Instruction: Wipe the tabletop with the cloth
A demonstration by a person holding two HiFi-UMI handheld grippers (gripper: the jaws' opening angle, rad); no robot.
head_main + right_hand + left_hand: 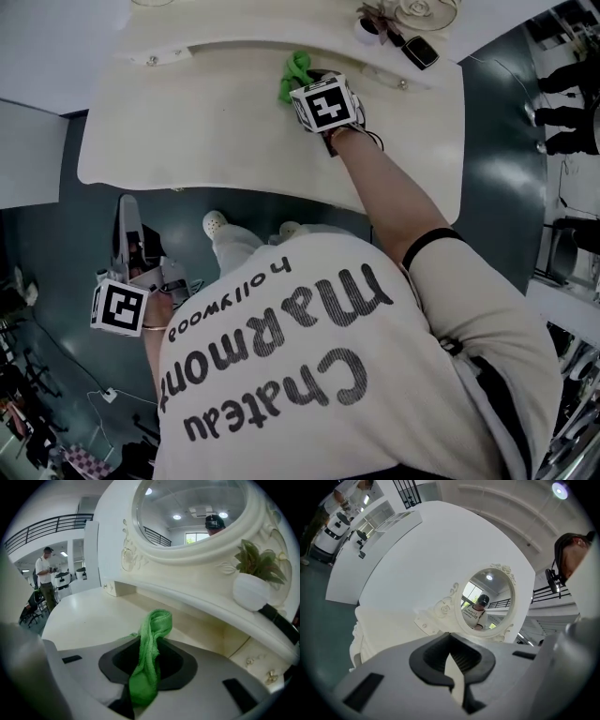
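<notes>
A green cloth (pixel 296 73) is bunched at the back of the cream tabletop (pixel 234 122), close under the raised rear shelf. My right gripper (pixel 309 86) is shut on it, its marker cube just behind. In the right gripper view the cloth (pixel 152 634) rises in a twisted strip out of the right gripper (pixel 143 686), above the tabletop (pixel 89 616). My left gripper (pixel 127 214) hangs low at the left, off the table over the dark floor, fingers together. In the left gripper view the left gripper (pixel 457 681) holds nothing and points up at the table's mirror (pixel 485 602).
The raised shelf (pixel 211 606) under an oval mirror (pixel 187 508) carries a white potted plant (pixel 255 581) and a black flat object (pixel 419 49). The table's front edge (pixel 225 190) curves in front of the person's body. Another person (pixel 46 576) stands far off.
</notes>
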